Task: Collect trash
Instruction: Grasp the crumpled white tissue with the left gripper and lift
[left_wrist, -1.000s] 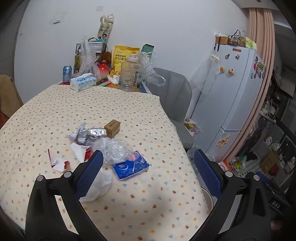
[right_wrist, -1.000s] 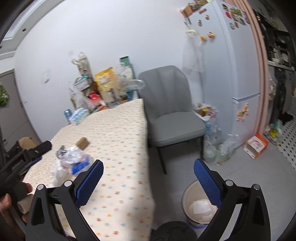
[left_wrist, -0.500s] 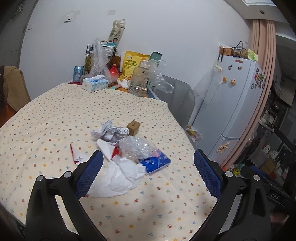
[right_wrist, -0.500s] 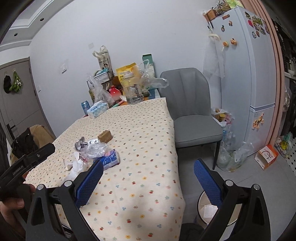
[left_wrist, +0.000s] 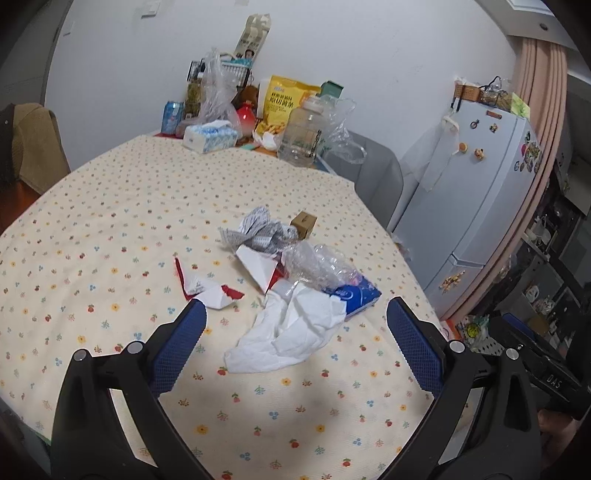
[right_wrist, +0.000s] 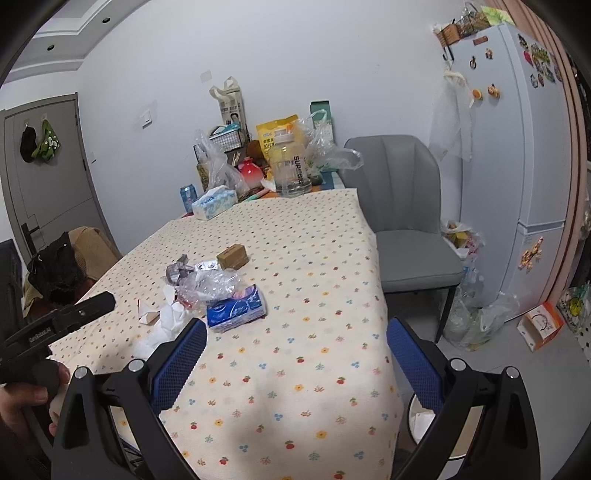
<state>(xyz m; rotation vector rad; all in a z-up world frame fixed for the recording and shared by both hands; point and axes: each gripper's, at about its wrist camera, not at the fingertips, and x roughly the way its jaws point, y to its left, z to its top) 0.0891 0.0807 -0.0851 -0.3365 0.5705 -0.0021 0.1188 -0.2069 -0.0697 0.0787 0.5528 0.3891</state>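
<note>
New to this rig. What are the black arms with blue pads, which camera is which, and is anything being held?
No robot here: a person carries a hand-held gripper in each hand. Each picture comes from a fisheye camera on one gripper, looking forward between its two blue-padded jaws. One view is from the left gripper, the other from the right gripper. Both sets of jaws stand wide open and hold nothing. The right view also shows the left gripper's black body with the person's hand around it. On the flowered tablecloth lies a trash pile: a white tissue, a blue tissue pack, clear plastic wrap and a small brown box. A bin stands on the floor beside the table.
</note>
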